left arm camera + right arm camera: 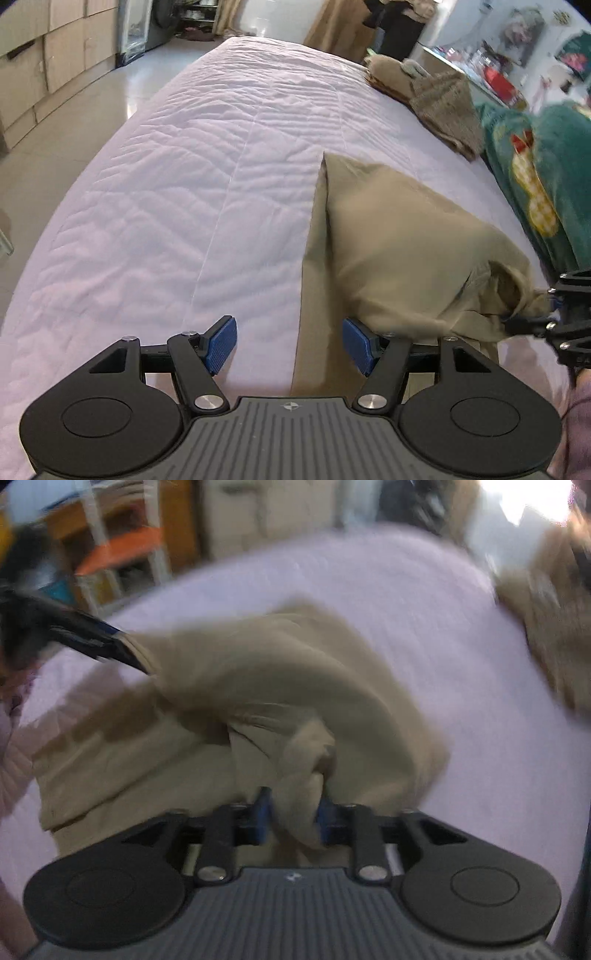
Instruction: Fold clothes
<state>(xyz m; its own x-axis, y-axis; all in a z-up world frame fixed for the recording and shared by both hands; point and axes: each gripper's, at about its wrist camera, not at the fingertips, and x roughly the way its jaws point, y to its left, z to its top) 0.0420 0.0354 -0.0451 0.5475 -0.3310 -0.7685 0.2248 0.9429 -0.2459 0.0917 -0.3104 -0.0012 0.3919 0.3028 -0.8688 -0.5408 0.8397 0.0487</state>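
Left gripper [289,345], jaws spread and empty, hovers low over the quilted bed cover [184,184]. Right gripper [291,814], clamped on a bunched fold of the khaki garment [399,251], lifts it off the bed cover.

garment [399,240]: khaki | bedspread [184,184]: pale lilac, quilted | blanket [546,177]: teal

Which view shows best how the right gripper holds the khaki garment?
The right wrist view: though blurred, it shows the right gripper with a bunch of the khaki garment pinched between its blue pads. The left wrist view catches that gripper only at the frame's right edge, cloth trailing from it, beyond the open left gripper.
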